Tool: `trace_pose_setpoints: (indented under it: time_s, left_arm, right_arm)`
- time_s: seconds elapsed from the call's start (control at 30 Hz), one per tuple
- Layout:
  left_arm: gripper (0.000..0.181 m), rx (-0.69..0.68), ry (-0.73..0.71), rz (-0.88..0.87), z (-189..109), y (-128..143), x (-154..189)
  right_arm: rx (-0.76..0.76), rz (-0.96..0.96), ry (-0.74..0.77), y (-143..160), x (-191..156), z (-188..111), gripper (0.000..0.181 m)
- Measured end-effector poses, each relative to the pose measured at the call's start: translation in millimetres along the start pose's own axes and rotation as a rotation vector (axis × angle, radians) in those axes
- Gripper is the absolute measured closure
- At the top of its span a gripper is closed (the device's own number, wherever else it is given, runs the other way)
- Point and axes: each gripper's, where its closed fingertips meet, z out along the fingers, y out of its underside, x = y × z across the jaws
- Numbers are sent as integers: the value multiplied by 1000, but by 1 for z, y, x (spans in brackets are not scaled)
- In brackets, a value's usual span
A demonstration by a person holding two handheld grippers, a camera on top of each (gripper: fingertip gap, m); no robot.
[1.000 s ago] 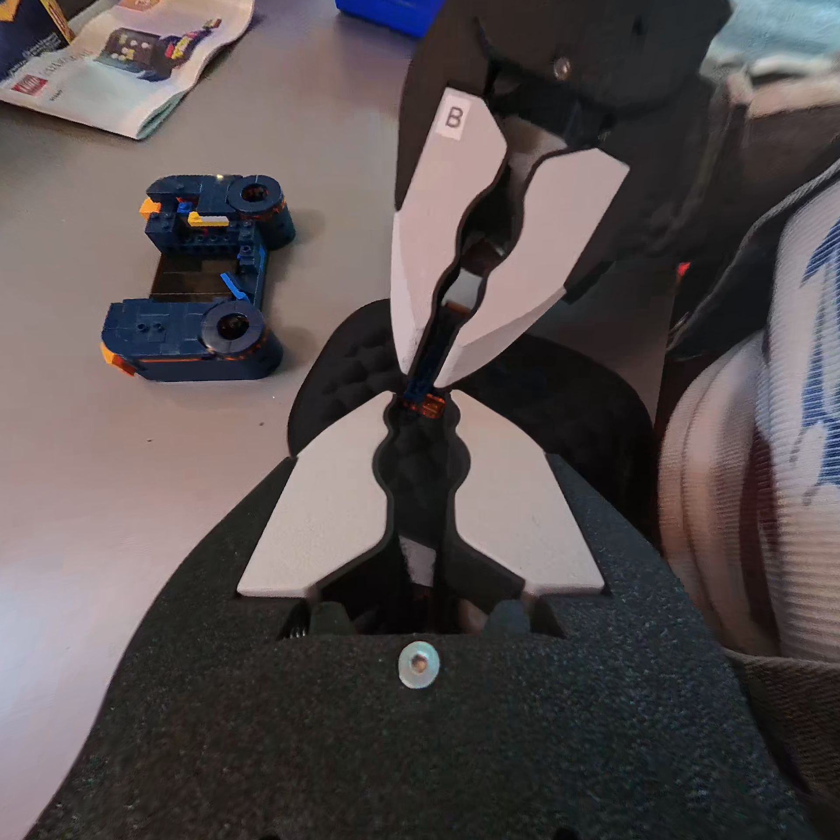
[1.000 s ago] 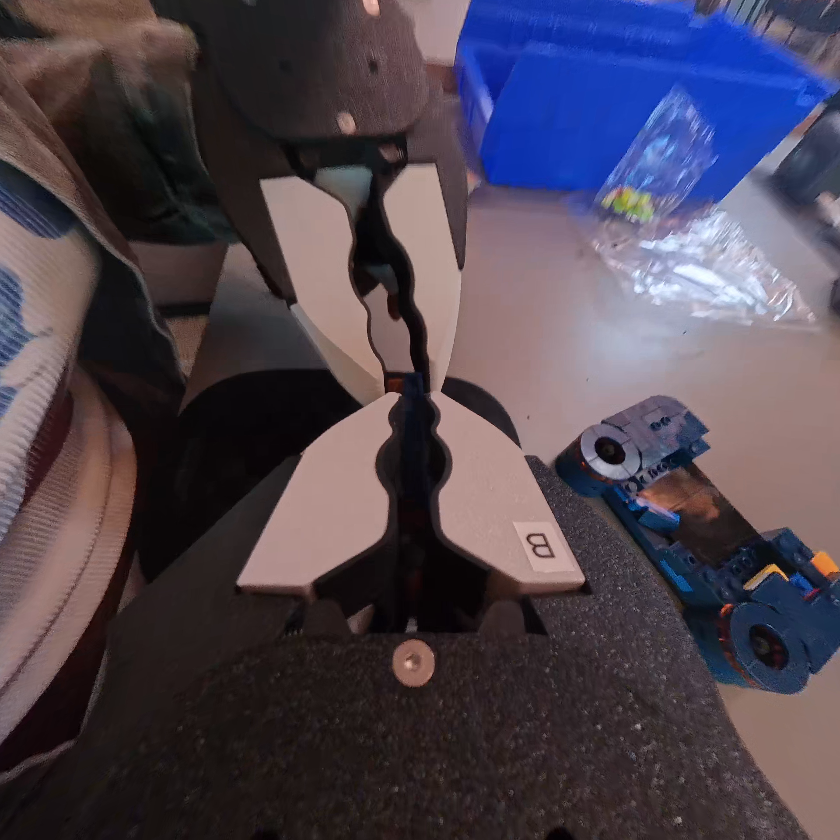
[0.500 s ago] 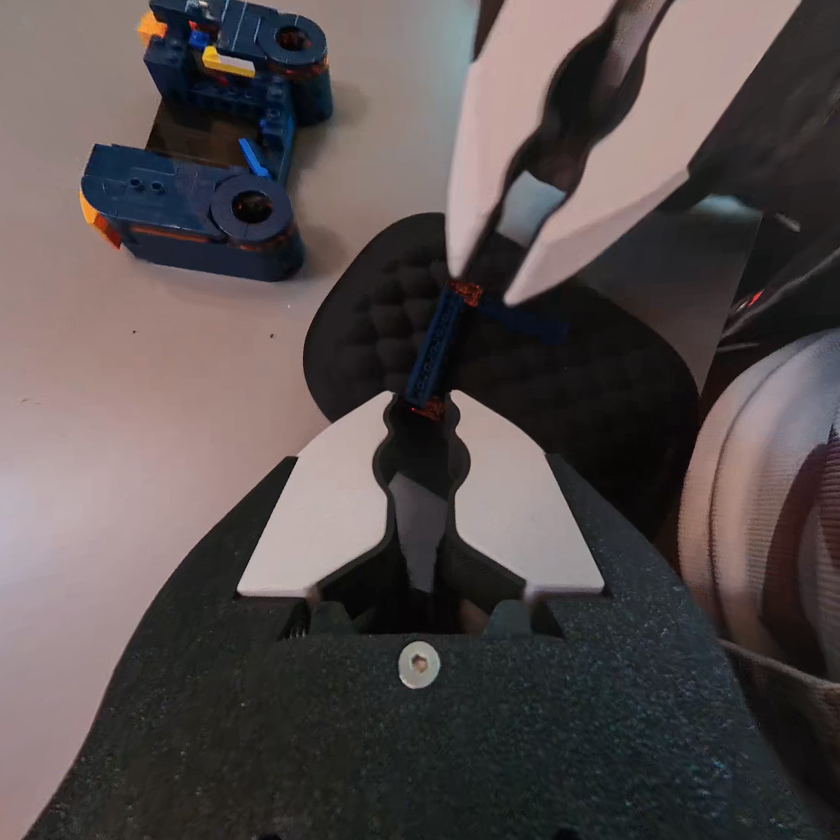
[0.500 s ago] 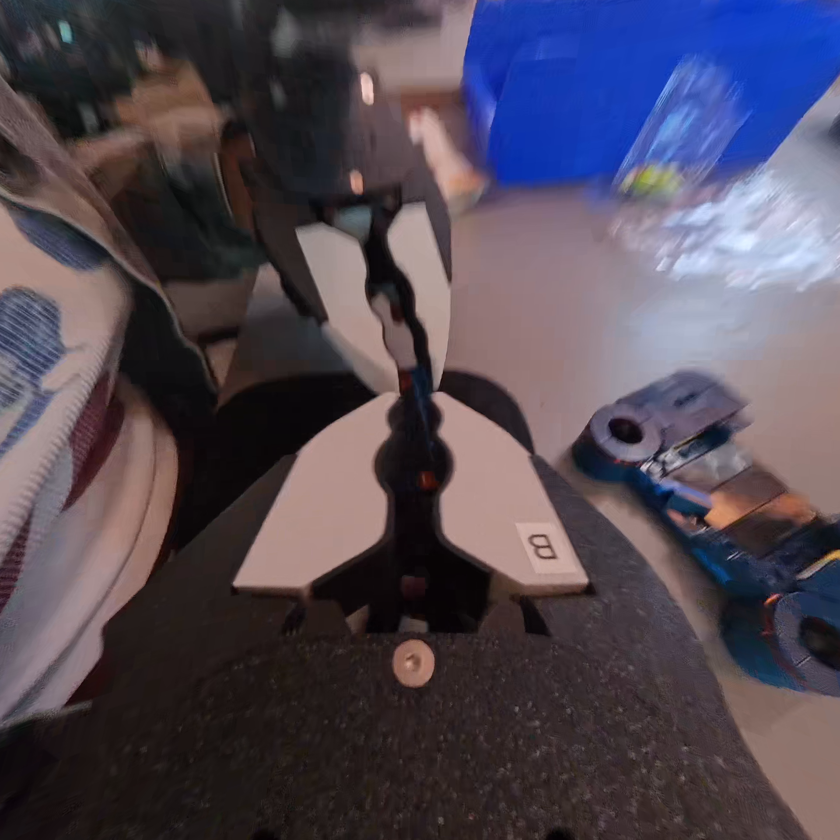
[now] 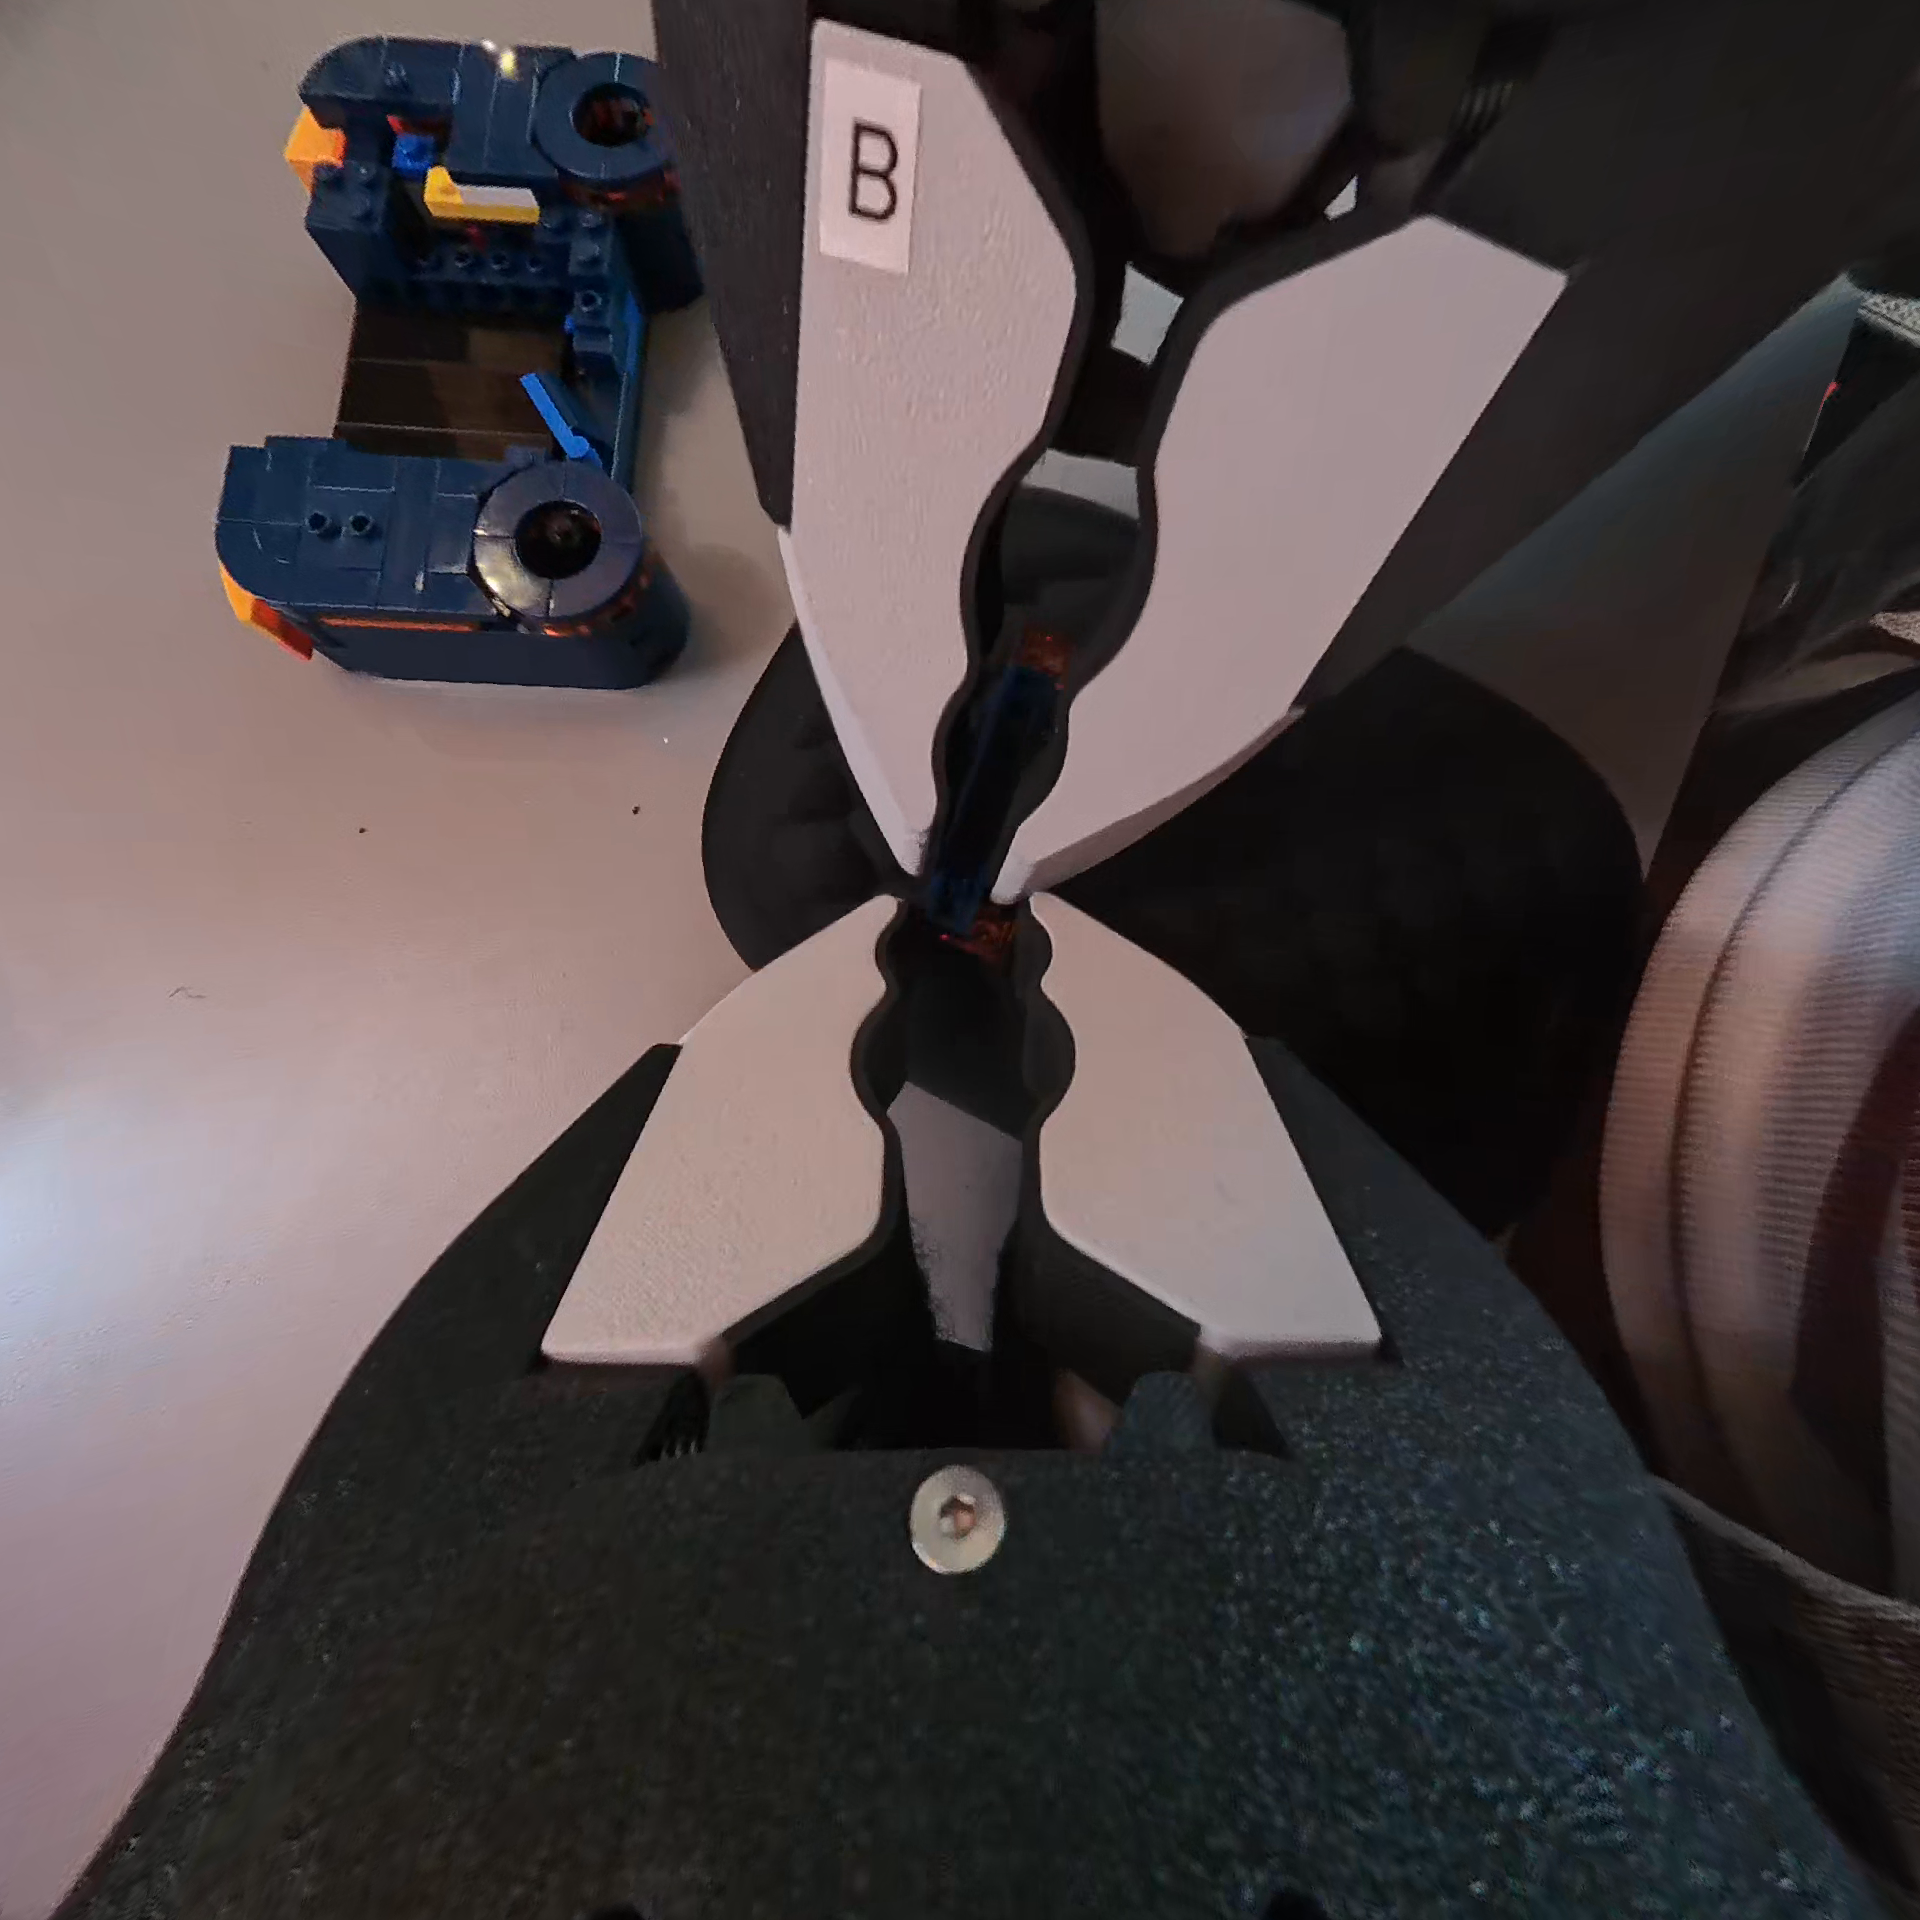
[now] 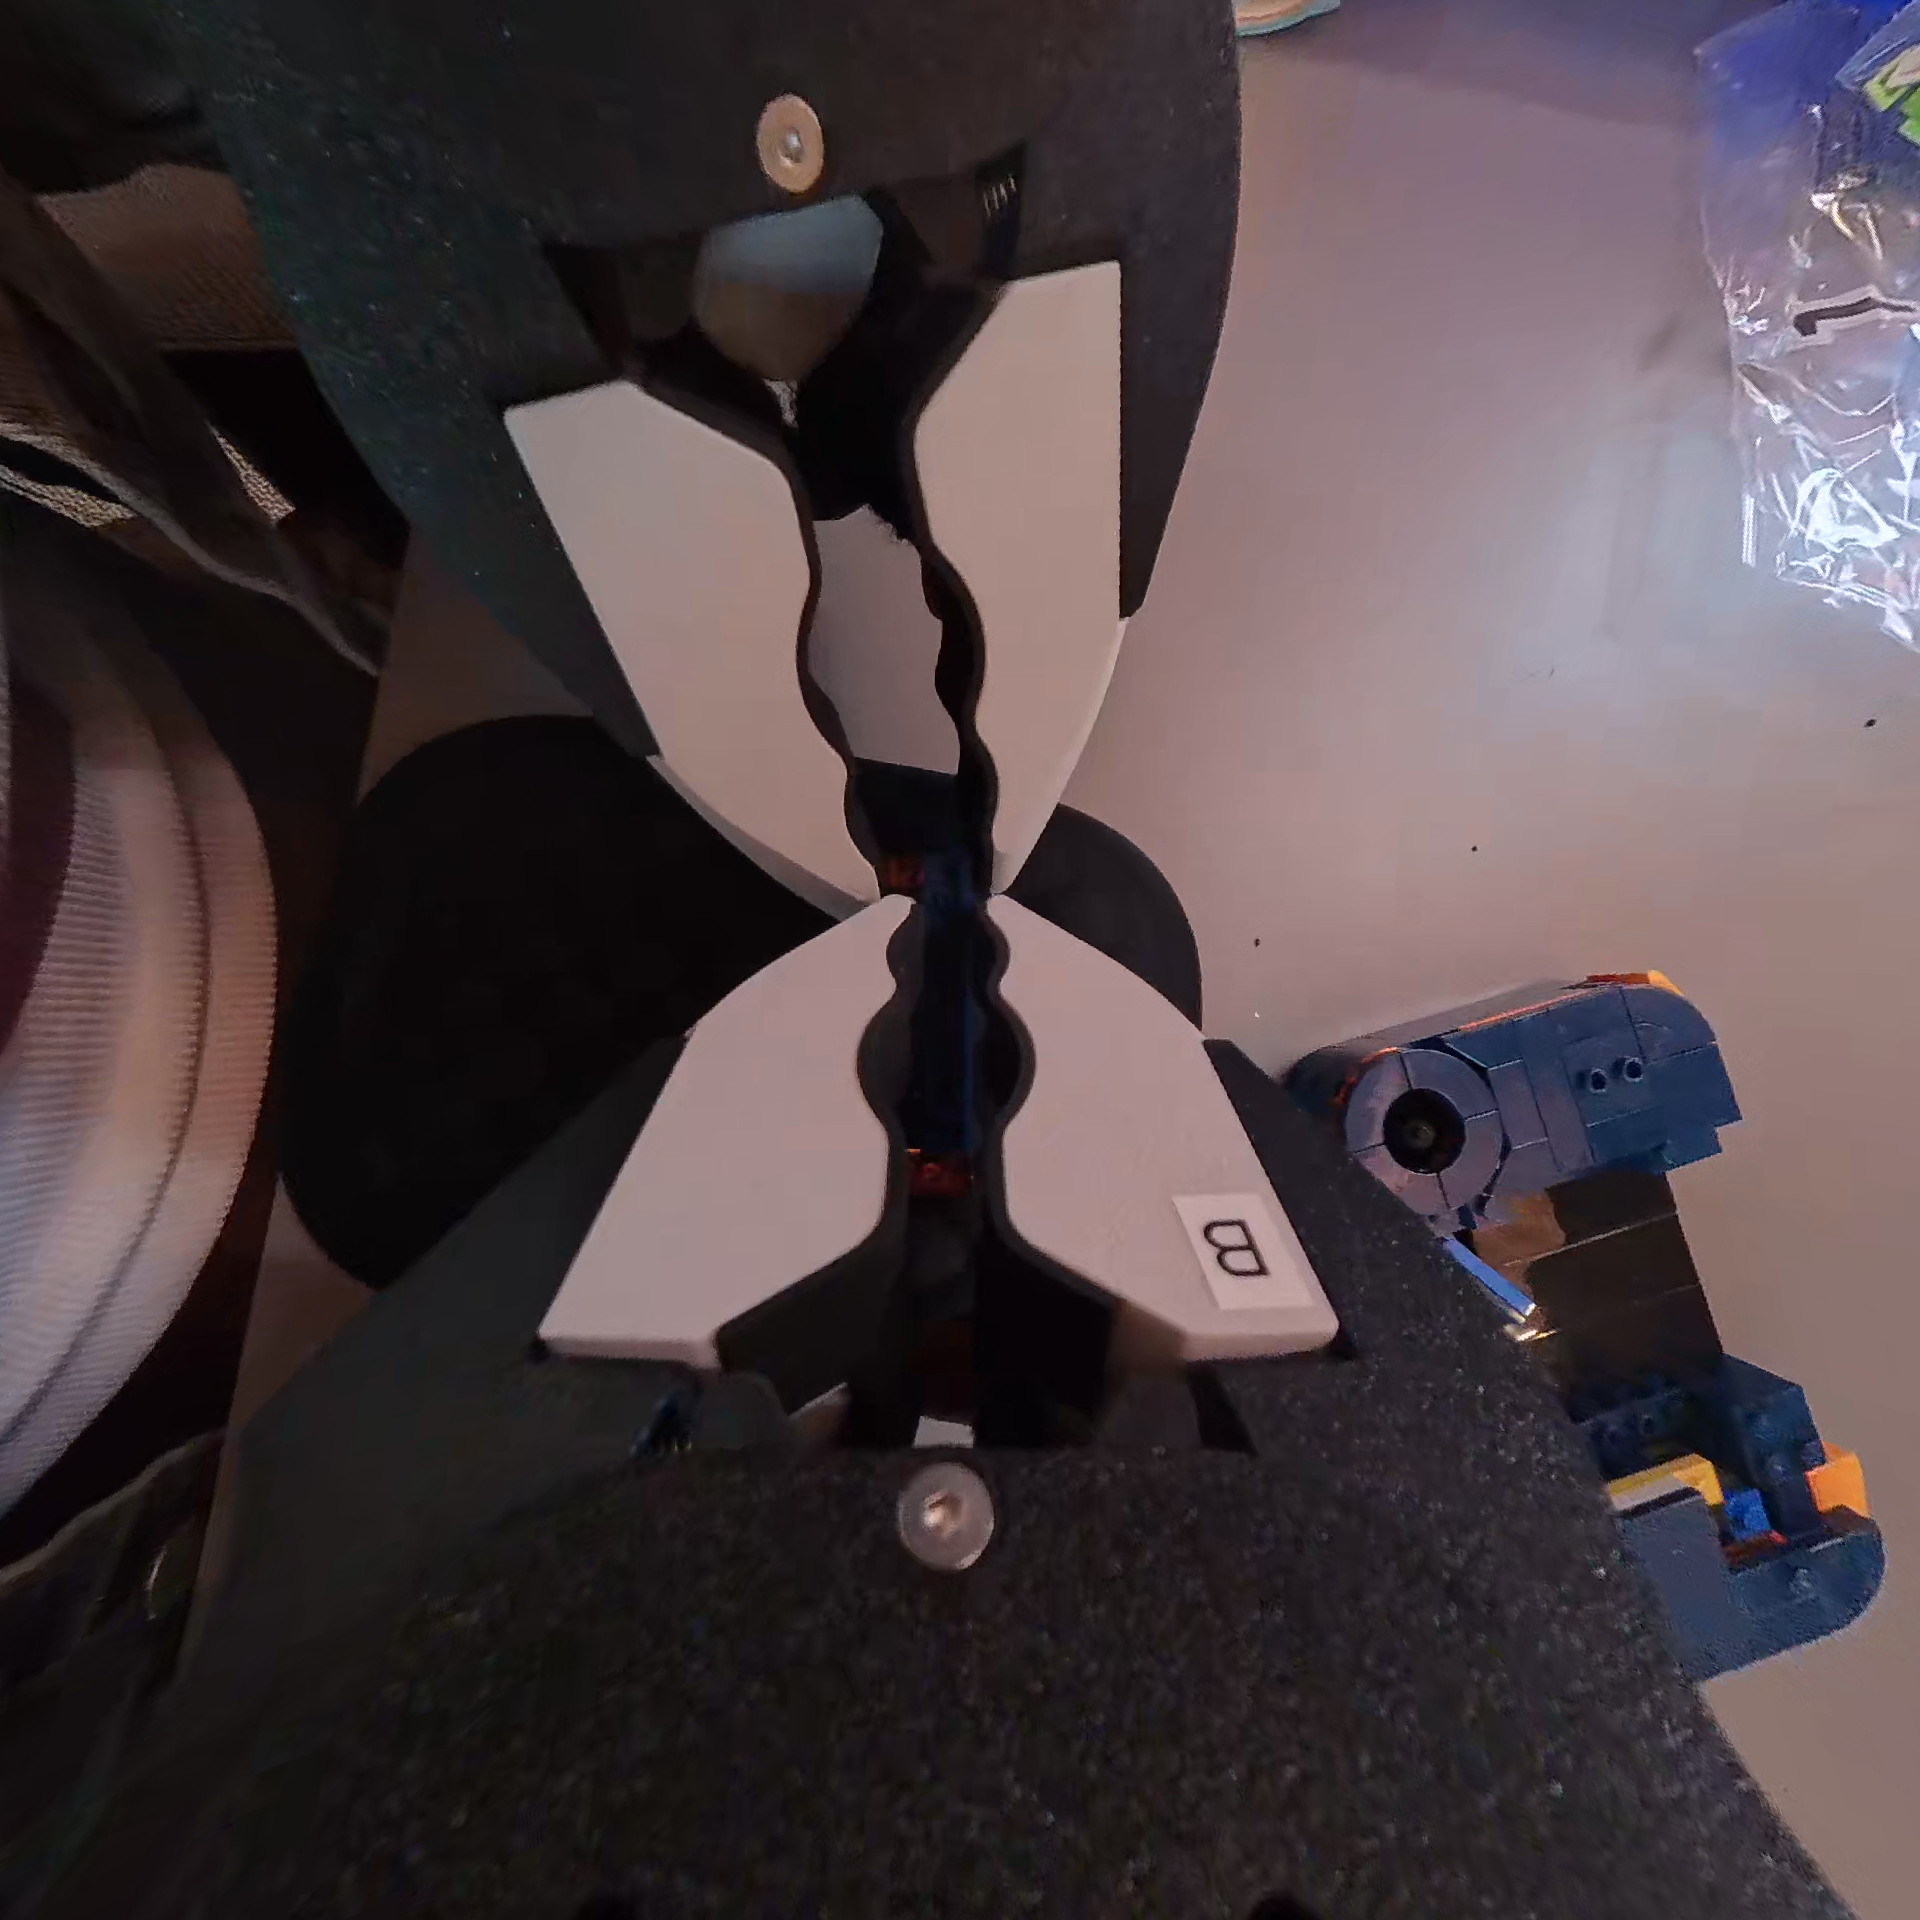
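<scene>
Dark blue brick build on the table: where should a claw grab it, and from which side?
I'd take the near end block of the brick build from above, fingers across its flat long sides. It is thick and straight-walled; the middle is a thin plate. Left claw and right claw both grip the blue strip.

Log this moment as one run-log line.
left tool: shut on blue strip | right tool: shut on blue strip, tips meeting | brick model: on table, untouched | plastic bags: far side
</scene>
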Motion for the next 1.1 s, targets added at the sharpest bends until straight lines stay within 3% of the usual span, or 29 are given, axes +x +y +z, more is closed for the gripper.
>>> trace_pose_setpoints:
  time_s: [0.1, 0.2, 0.5, 0.9, 0.93, 0.97, 1.0, 1.1]
  left_arm:
    - [164, -16, 34, -11, 4, 4, 2]
    - [164, -10, 87, -67, 4, 6, 2]
    - [164, -26, 123, -135, 6, 5, 5]
    - [167, -59, 134, -177, 8, 5, 5]
    - [174, -87, 119, -183, 10, 9, 3]
    - [175, -88, 129, -174, 14, 10, 3]
    - [175, -84, 143, -169, 13, 10, 3]
    - [174, -84, 133, -126, 12, 9, 4]
  right_arm:
    - [19, -42, 24, 2, -2, 3, 173]
    - [137, -86, 88, -1, -1, 2, 173]
    - [398, -1, 157, 0, -2, -3, 174]
    - [455, -29, 219, 0, -2, -13, 175]
    - [538, -25, 223, -9, -3, -21, 181]
    - [767, 7, 205, -32, -5, -50, 181]
    - [873, 69, 204, -41, 3, -72, 181]
    - [735, 62, 303, -28, 25, -79, 181]
